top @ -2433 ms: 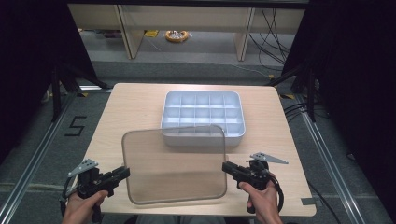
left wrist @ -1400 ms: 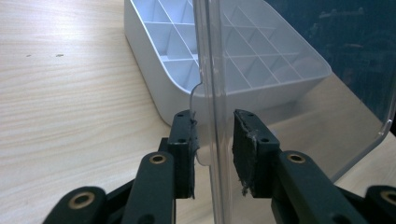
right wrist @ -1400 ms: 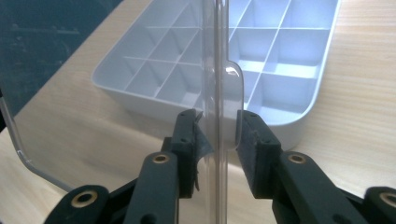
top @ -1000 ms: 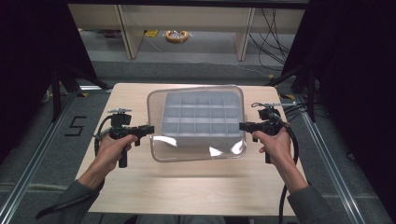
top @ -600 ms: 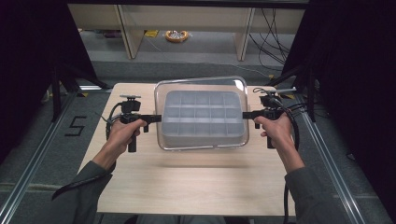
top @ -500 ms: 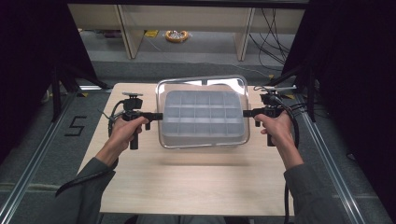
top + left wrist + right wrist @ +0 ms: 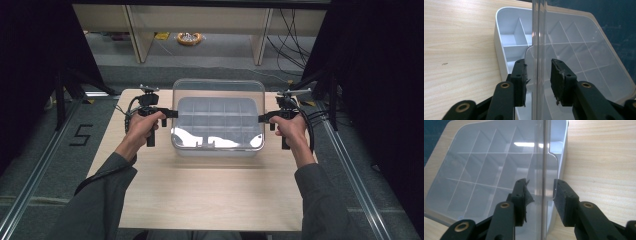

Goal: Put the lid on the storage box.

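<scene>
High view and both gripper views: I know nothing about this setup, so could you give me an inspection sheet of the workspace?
Surface: pale wooden table, bare around the work.
Job's things: white divided box; clear lid over it, whether seated cannot be told.
Clutter: nothing seen.
Grippers: left gripper and right gripper straddle the lid's side edges, with gaps at the pads; the right gripper's jaws have just been opening.
Cables: black cable loops from the right gripper, another from the left.
Surroundings: floor mark "5", yellow coil beyond the table, dark curtains.
</scene>
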Demonstrator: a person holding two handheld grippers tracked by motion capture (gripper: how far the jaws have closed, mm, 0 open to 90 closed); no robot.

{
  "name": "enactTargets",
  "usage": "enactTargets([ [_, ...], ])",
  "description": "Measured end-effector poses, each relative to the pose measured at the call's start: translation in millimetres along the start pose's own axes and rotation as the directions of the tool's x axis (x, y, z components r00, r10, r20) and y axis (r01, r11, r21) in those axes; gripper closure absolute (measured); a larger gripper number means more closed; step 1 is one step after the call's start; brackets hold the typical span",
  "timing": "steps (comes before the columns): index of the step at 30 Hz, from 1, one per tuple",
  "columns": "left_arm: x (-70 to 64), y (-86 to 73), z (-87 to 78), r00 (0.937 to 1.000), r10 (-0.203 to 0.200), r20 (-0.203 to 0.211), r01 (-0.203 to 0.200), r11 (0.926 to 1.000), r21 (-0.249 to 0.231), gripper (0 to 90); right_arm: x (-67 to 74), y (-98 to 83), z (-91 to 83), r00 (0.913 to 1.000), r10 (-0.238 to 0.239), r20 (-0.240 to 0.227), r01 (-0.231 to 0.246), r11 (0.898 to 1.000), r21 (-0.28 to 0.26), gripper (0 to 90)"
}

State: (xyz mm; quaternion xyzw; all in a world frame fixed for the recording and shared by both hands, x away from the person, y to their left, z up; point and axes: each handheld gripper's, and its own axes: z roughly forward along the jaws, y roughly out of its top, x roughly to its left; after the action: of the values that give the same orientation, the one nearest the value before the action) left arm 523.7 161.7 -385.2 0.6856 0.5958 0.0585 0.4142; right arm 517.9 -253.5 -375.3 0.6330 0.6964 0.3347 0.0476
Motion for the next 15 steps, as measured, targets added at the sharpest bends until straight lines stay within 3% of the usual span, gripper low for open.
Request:
enactTargets([
  [2,0.2,1.9,3.6,1.0000,-0.007,-0.004,0.007,1.0000,-0.001,64.4,-1.6,2.5,2.6,0.9999,-0.007,0.007,0.007,1.000,0.006,64.0],
  [3,0.3,2.4,5.4,0.9999,-0.010,-0.006,0.010,1.0000,0.002,64.1,-0.6,3.1,3.6,0.9997,0.023,0.006,-0.023,1.000,0.009,63.6],
  [4,1.5,2.8,7.3,0.9999,-0.007,-0.008,0.007,1.0000,0.005,63.8,-2.7,4.7,4.4,1.0000,-0.003,0.008,0.003,1.000,0.006,63.4],
  [7,2.8,3.8,10.2,0.9998,-0.013,-0.018,0.013,0.9999,0.011,62.6,0.0,7.1,6.2,0.9995,0.031,0.005,-0.031,0.999,0.017,63.0],
  [8,2.3,3.8,10.8,0.9991,-0.035,-0.022,0.035,0.9994,0.006,62.7,-0.5,8.2,7.6,0.9998,0.017,0.009,-0.018,1.000,0.017,62.6],
  [9,3.9,4.2,11.7,0.9995,-0.022,-0.023,0.022,0.9997,0.010,62.6,1.2,8.9,8.7,0.9990,0.043,0.010,-0.044,0.999,0.023,62.4],
  [11,4.8,4.2,13.7,0.9989,-0.037,-0.029,0.038,0.9990,0.025,62.5,0.6,10.5,12.0,0.9993,0.034,0.014,-0.034,0.999,0.026,61.6],
  [12,6.3,4.4,15.1,0.9993,-0.028,-0.026,0.028,0.9992,0.027,62.3,2.6,10.9,13.8,0.9983,0.056,0.016,-0.057,0.998,0.027,60.8],
  [13,6.9,4.0,16.7,0.9991,-0.032,-0.029,0.033,0.9991,0.028,61.9,1.4,11.6,15.5,0.9991,0.035,0.024,-0.035,0.999,0.025,60.3],
  [15,8.6,3.0,19.8,0.9984,-0.048,-0.031,0.050,0.9980,0.041,61.3,1.5,12.4,18.7,0.9983,0.054,0.021,-0.054,0.998,0.027,59.9],
])
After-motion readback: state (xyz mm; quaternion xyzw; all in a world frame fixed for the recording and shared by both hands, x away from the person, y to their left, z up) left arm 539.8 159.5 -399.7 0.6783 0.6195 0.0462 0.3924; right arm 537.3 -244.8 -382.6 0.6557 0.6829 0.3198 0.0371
